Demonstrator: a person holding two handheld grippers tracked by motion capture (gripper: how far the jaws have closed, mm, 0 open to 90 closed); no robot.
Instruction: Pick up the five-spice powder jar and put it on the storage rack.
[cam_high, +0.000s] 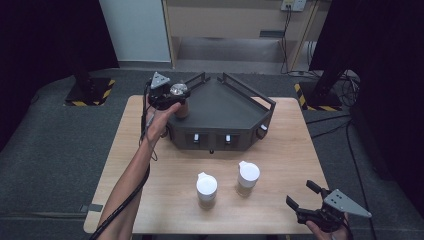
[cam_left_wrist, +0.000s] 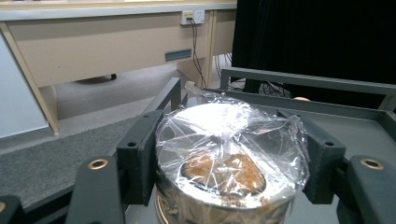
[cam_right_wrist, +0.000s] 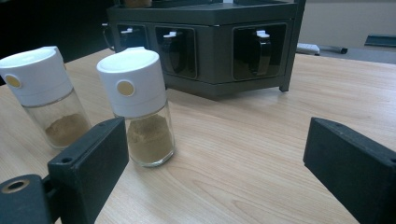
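Round foil-wrapped jar (cam_left_wrist: 231, 161) of brown powder, crinkled clear film on top, clamped in left tool (cam_left_wrist: 231, 163)

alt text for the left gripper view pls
The left claw grips a jar covered with crinkled clear film, brown powder visible inside, at the corner of a dark railed rack. Behind it are grey carpet and a beige desk.
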